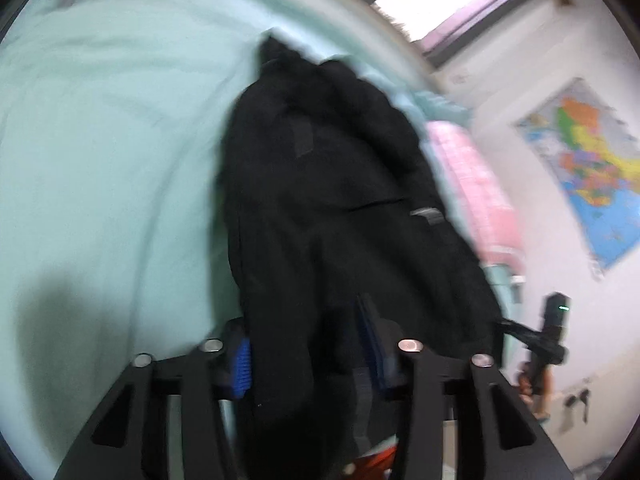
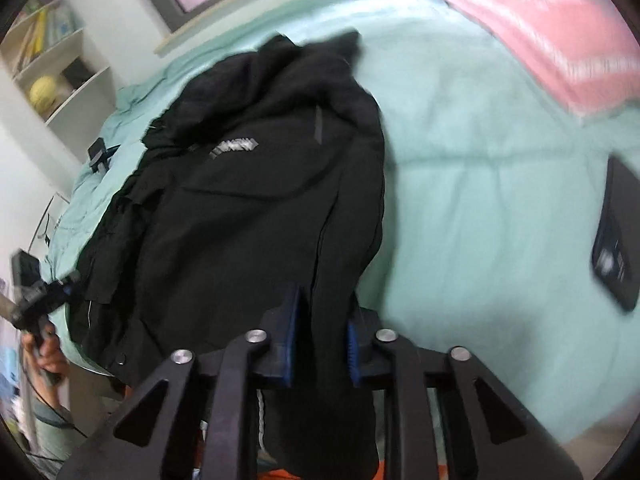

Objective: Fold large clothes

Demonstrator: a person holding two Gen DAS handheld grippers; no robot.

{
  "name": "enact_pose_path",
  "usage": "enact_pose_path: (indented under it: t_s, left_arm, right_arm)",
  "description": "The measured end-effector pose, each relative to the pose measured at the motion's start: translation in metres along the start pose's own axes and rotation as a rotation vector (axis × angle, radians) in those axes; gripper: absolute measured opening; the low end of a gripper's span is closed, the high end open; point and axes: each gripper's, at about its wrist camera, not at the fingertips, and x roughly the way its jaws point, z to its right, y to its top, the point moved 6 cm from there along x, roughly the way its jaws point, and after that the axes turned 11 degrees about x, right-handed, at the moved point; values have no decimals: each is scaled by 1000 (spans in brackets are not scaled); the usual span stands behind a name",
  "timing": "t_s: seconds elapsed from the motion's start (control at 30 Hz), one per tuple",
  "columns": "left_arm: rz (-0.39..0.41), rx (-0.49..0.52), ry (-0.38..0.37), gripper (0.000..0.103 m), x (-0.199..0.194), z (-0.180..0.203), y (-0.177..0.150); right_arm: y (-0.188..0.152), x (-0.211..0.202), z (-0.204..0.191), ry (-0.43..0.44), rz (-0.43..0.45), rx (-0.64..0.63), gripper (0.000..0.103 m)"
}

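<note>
- A black jacket (image 2: 256,200) is spread on the mint-green bed (image 2: 480,200), its near hem hanging over the bed's edge.
- The right gripper (image 2: 320,340), angled downward, is clamped on a fold of that hem between blue pads.
- The left gripper (image 1: 308,356), also tilted down, is seen with hem fabric between its pads; contact cannot be made out.
- Grey lettering (image 2: 234,147) on the jacket is blurred beyond reading.
</note>
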Motion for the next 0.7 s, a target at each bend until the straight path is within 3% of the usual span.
enact_pose_path:
  t_s: [0.07, 0.17, 0.27, 0.37, 0.47, 0.5, 0.53, 0.57, 0.6, 0.7]
  left_arm:
    - [49, 16, -98, 44, -13, 15, 14]
    - [22, -4, -164, 48, -3, 16, 16]
    - [-75, -57, -145, 48, 26, 6, -8]
    - [-139, -50, -104, 48, 37, 5, -39]
    - [-126, -21, -59, 48, 32, 10, -50]
    - [-117, -17, -40, 45, 31, 11, -49]
    - [-105, -12, -11, 30, 29, 12, -45]
    - [-92, -5, 6, 24, 26, 13, -41]
    - [-79, -2, 3, 20, 23, 14, -36]
    - [-23, 21, 8, 11, 8, 21, -23]
  right_arm:
    - [4, -5, -9, 13, 1, -18, 24]
    - [0, 5, -12, 30, -36, -13, 25]
    - [-13, 24, -8, 8, -98, 20, 30]
    - [-34, 30, -4, 2, -149, 23, 38]
    - [-49, 28, -4, 58, -185, 47, 52]
    - [-52, 28, -5, 50, -188, 43, 53]
    - [-54, 28, -8, 34, -186, 26, 53]
    - [-54, 28, -11, 22, -181, 6, 53]
    - [-55, 28, -13, 12, -175, -8, 52]
    - [-51, 21, -12, -31, -137, -20, 20]
